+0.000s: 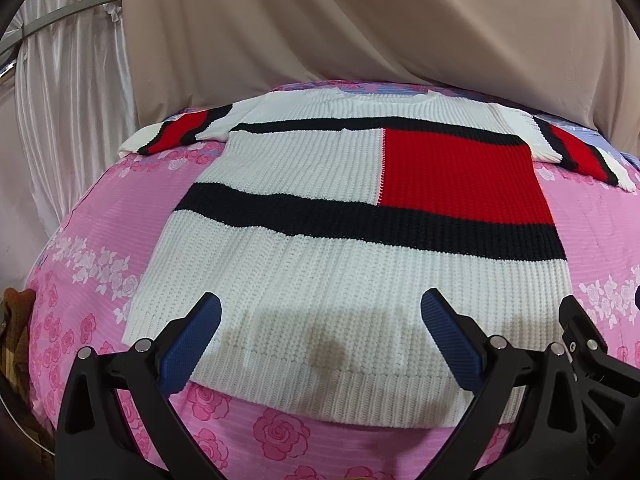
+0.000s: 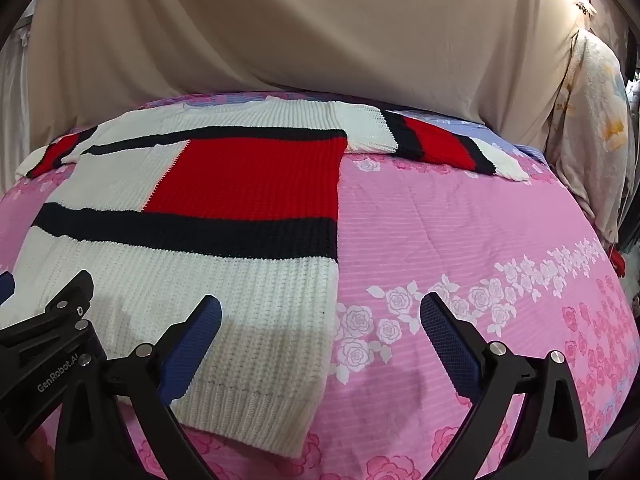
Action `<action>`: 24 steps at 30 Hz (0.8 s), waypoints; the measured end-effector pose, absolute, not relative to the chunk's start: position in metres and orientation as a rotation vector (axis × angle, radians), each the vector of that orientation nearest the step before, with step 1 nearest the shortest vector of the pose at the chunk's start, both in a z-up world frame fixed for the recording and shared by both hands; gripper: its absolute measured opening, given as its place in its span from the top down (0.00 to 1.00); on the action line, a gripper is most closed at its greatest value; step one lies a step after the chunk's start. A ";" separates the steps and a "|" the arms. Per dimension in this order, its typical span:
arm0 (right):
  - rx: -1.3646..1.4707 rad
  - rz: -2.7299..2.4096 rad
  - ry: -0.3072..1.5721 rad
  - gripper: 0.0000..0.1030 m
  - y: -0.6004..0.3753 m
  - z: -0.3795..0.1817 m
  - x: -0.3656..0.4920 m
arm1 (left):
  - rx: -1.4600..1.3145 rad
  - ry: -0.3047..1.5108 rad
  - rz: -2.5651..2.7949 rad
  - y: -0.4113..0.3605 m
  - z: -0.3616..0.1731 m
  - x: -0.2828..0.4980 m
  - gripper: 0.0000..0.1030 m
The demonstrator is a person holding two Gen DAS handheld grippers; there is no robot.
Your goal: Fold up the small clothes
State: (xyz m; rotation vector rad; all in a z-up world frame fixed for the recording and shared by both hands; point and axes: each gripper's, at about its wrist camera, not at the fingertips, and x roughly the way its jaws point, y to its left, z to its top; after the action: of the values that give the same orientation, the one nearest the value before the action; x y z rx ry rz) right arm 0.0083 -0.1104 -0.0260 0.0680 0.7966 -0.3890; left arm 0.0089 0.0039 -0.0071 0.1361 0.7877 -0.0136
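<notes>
Here, the sweater (image 1: 320,216) is laid flat across the middle of the bed (image 2: 460,240), hem at its near edge, and with both the left tool (image 1: 320,336) and right tool (image 2: 320,336) spread wide and empty, only 1 knit layer could be pinched, so a skewed fold is risked.

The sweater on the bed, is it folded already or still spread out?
Spread out. The sweater lies flat on the pink sheet, both sleeves stretched out sideways, the hem straight, no layer folded over. Both grippers are open above it.
</notes>
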 end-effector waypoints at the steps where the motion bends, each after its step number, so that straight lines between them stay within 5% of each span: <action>1: 0.068 -0.389 0.798 0.05 -0.110 -0.026 0.009 | 0.137 0.788 -0.012 0.004 -0.007 0.010 0.05; 24: 0.071 -0.389 0.800 0.05 -0.107 -0.027 0.011 | 0.143 0.794 -0.001 0.009 -0.010 0.012 0.05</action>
State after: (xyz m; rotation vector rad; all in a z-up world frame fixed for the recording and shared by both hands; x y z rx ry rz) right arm 0.0114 -0.1068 -0.0271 0.0707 0.8000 -0.3894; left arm 0.0123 0.0089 -0.0098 0.1433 0.7938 -0.0011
